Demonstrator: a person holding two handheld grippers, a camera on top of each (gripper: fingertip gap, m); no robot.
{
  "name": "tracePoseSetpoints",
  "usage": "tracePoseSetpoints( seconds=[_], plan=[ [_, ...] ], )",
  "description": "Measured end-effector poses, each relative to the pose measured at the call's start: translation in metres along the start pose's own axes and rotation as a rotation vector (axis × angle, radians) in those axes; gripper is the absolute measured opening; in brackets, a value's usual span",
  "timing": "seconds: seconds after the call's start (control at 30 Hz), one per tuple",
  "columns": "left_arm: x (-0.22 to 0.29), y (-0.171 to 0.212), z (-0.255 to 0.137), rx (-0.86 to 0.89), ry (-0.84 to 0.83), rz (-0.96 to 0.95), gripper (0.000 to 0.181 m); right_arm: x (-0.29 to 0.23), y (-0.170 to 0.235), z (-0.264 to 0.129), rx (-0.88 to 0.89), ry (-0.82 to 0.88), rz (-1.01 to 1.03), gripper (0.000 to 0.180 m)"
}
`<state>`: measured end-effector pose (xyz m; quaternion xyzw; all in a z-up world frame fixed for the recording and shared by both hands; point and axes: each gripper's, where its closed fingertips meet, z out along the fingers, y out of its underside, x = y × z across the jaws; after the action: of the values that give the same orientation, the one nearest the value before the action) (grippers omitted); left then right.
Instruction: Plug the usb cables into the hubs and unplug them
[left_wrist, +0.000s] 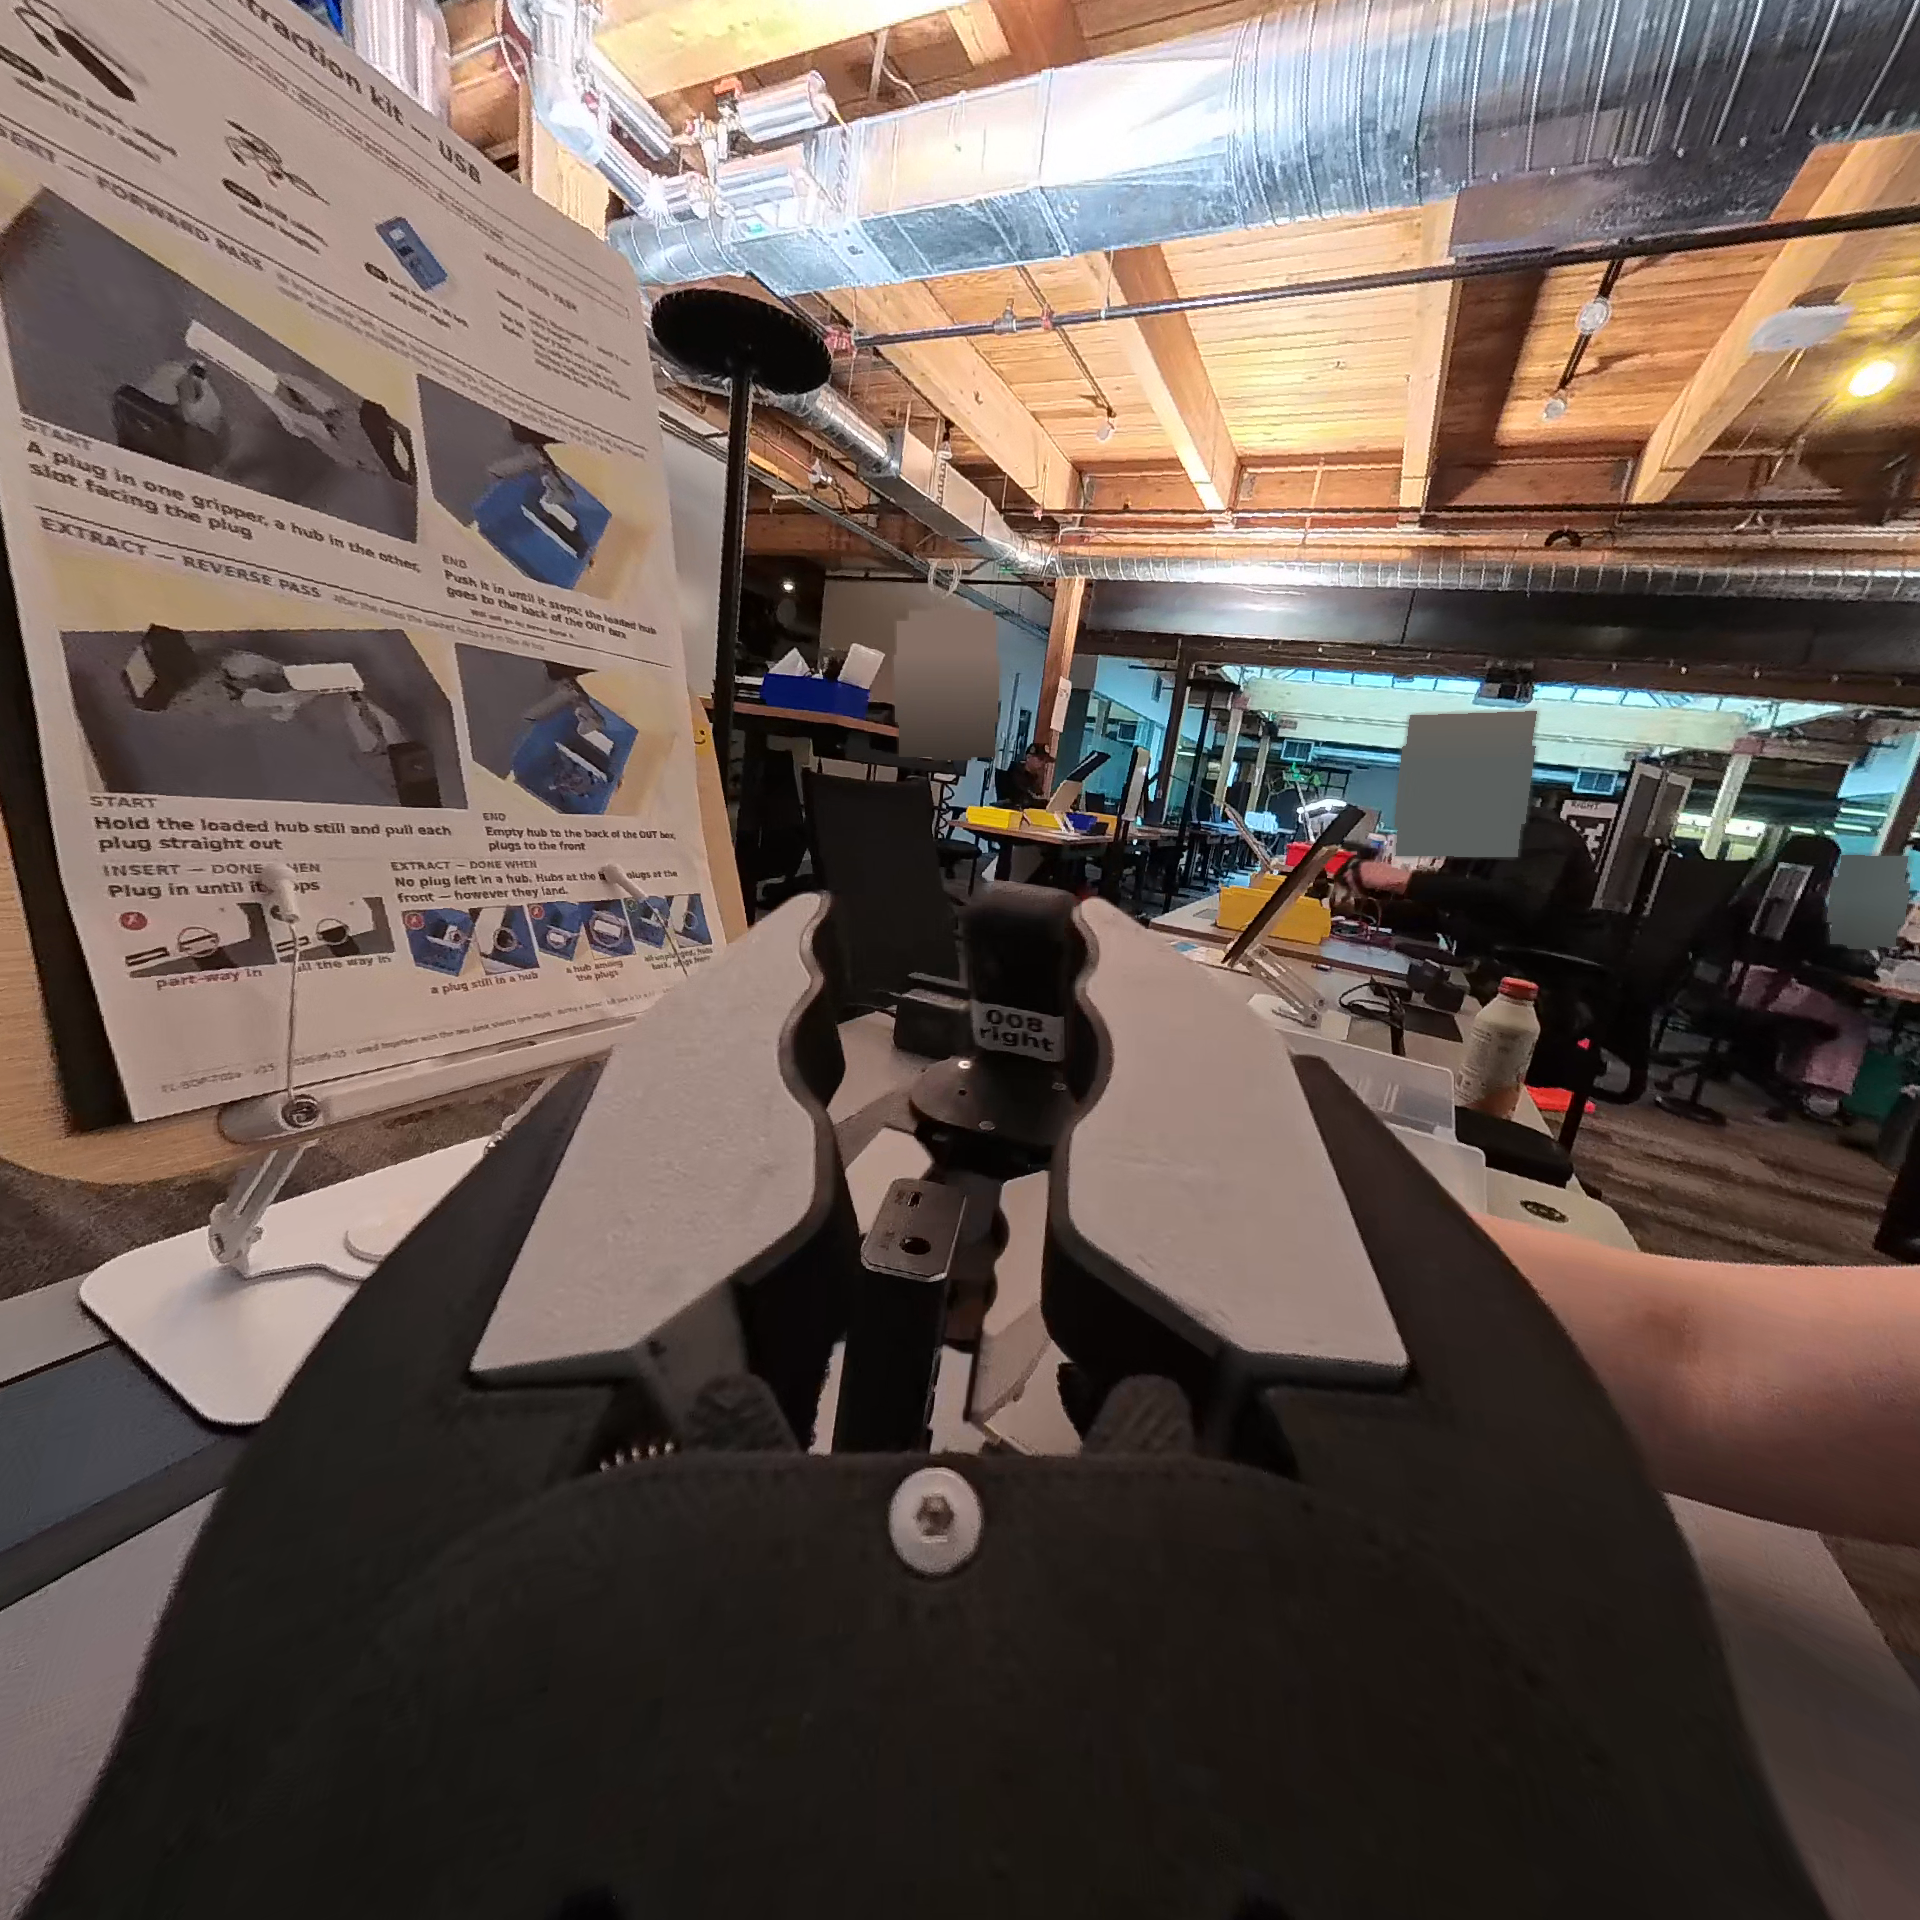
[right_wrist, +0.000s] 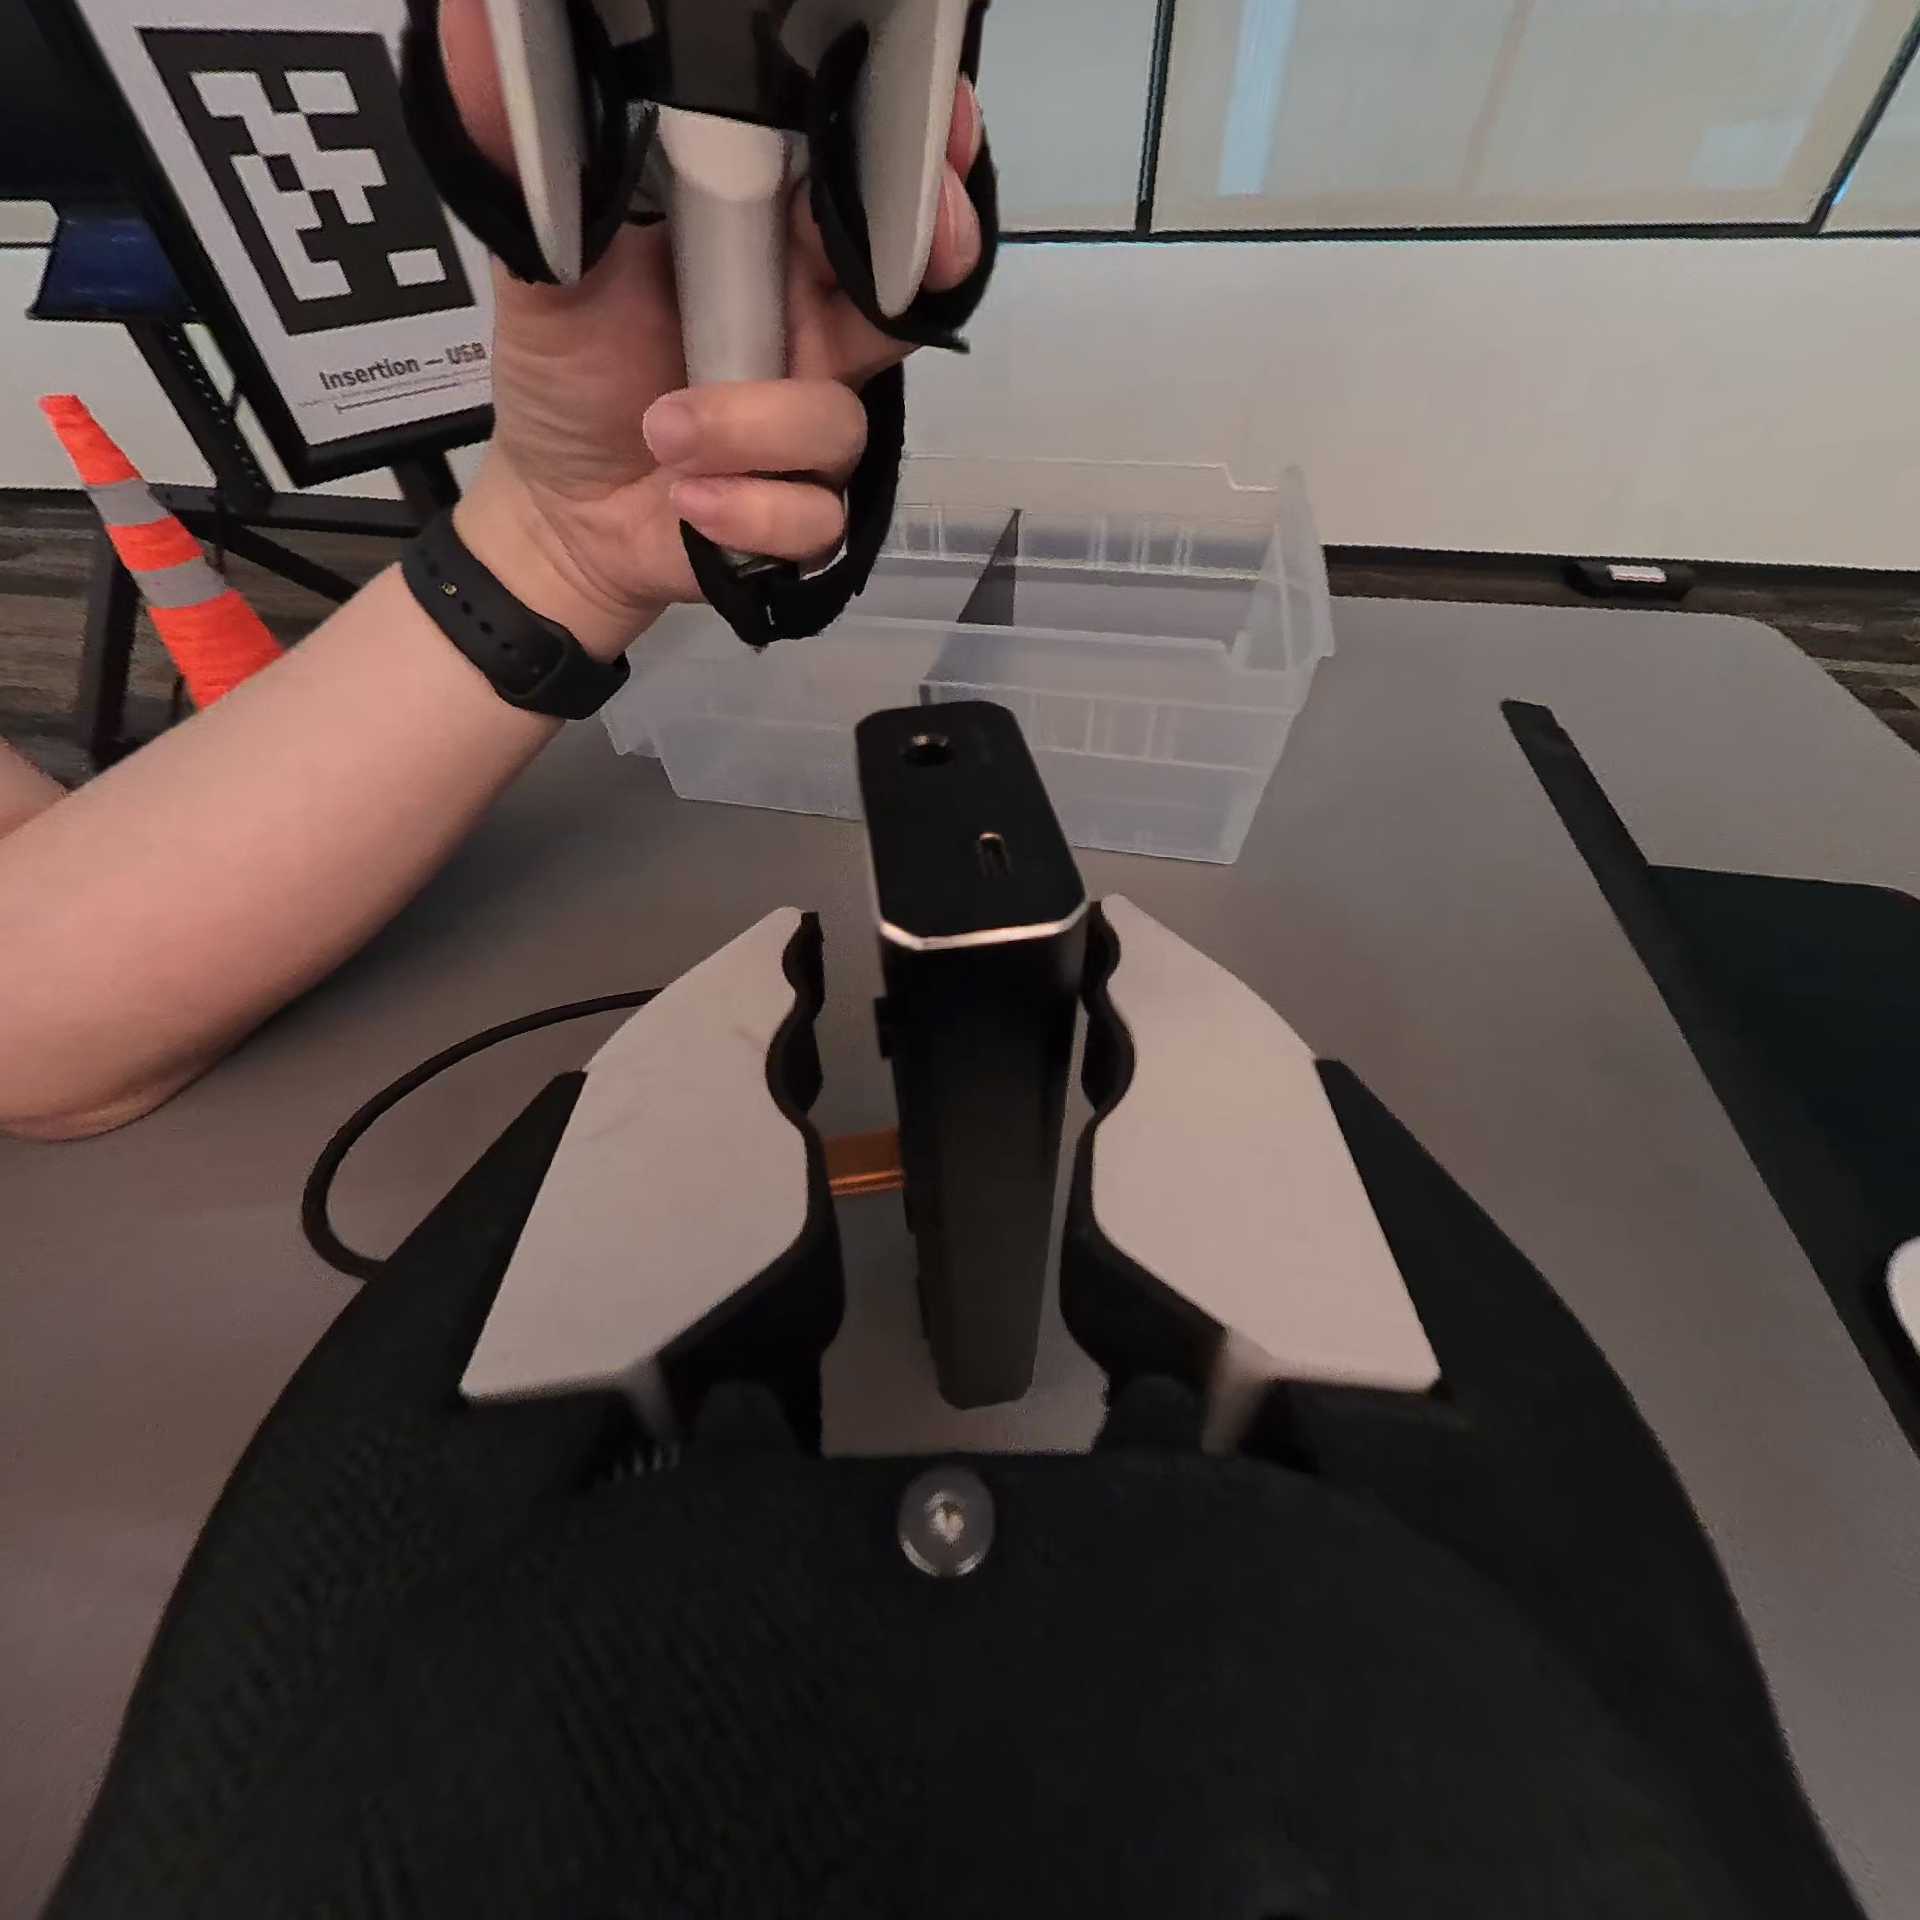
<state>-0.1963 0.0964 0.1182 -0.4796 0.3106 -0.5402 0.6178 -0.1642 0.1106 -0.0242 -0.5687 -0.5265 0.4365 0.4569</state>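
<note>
Standing upright between the jaws of the right gripper (right_wrist: 954, 920), a slim black rectangular usb hub (right_wrist: 977, 1091) has its narrow end face, with one round hole and one small slot, pointing away from the camera. The right jaw lies against the hub's side; on the other side a short copper-coloured plug (right_wrist: 860, 1164) sits in the space between the hub and the left jaw, so the jaws are closed in on the hub. A thin black cable (right_wrist: 343, 1143) curls in a loop on the grey surface (right_wrist: 1455, 935) just left of that gripper. Beyond the hub, a clear plastic bin with a dark divider (right_wrist: 1132, 665) rests on the surface. The left gripper (left_wrist: 951, 914) hangs above and beyond the hub with its jaws apart and nothing between them, gripped by a hand (right_wrist: 623, 416) whose wrist carries a black band (right_wrist: 509, 649). From the left wrist view the hub shows end-on, low between the spread jaws. A printed white instruction sheet on a small metal stand (left_wrist: 343, 582) stands to the left, and an orange cone with grey bands (right_wrist: 166, 551) stands on the floor behind the arm
</note>
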Motion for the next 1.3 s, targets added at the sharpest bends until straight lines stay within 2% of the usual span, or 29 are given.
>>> tracePoseSetpoints(
  seconds=[0.13, 0.2, 0.23, 0.27, 0.33, 0.43, 0.6, 0.67, 0.7, 0.8, 0.87, 1.0, 1.1, 1.17, 1.3],
  plan=[
    [-0.001, -0.002, -0.002, 0.018, 0.001, -0.017, 0.038, -0.001, -0.007, -0.021, 0.021, 0.159, -0.023, 0.059],
    [-0.001, -0.002, -0.003, 0.013, -0.004, -0.019, 0.038, 0.007, 0.000, -0.042, -0.021, 0.368, 0.017, 0.067],
    [-0.002, -0.002, -0.003, 0.006, -0.010, -0.017, 0.038, 0.010, 0.006, -0.056, -0.035, 0.493, 0.049, 0.066],
    [-0.003, -0.002, -0.003, -0.001, -0.021, -0.013, 0.037, 0.017, 0.018, -0.075, -0.064, 0.660, 0.129, 0.061],
    [-0.004, -0.002, -0.002, -0.018, -0.045, -0.006, 0.037, 0.008, 0.048, -0.099, -0.097, 0.862, 0.321, 0.049],
    [0.000, 0.002, 0.003, -0.072, -0.060, 0.024, 0.037, -0.024, 0.092, -0.098, -0.249, 0.930, 0.461, 0.046],
    [0.017, 0.005, 0.007, -0.161, -0.067, 0.093, 0.038, -0.037, 0.140, -0.090, -0.560, 1.030, 0.499, 0.049],
    [0.024, 0.002, 0.005, -0.170, -0.074, 0.126, 0.038, -0.040, 0.151, -0.093, -0.626, 1.040, 0.510, 0.041],
    [0.027, -0.001, 0.003, -0.165, -0.077, 0.138, 0.037, -0.039, 0.150, -0.095, -0.599, 1.046, 0.508, 0.028],
    [0.033, -0.012, -0.001, -0.132, -0.072, 0.146, 0.036, -0.045, 0.152, -0.102, -0.575, 0.975, 0.501, 0.010],
    [0.039, -0.016, -0.001, -0.115, -0.052, 0.135, 0.034, -0.051, 0.144, -0.111, -0.484, 0.895, 0.523, 0.010],
    [0.057, -0.018, 0.009, -0.128, 0.007, 0.146, 0.032, -0.071, 0.090, -0.139, -0.132, 0.653, 0.549, 0.008],
    [0.076, -0.016, 0.024, -0.160, 0.064, 0.188, 0.032, -0.101, 0.037, -0.162, 0.126, 0.384, 0.551, 0.008],
    [0.089, -0.013, 0.035, -0.177, 0.100, 0.218, 0.032, -0.119, 0.007, -0.176, 0.215, 0.257, 0.478, 0.007],
    [0.111, -0.010, 0.048, -0.205, 0.151, 0.275, 0.032, -0.165, -0.026, -0.183, 0.215, -0.007, 0.228, 0.008]
  ],
)
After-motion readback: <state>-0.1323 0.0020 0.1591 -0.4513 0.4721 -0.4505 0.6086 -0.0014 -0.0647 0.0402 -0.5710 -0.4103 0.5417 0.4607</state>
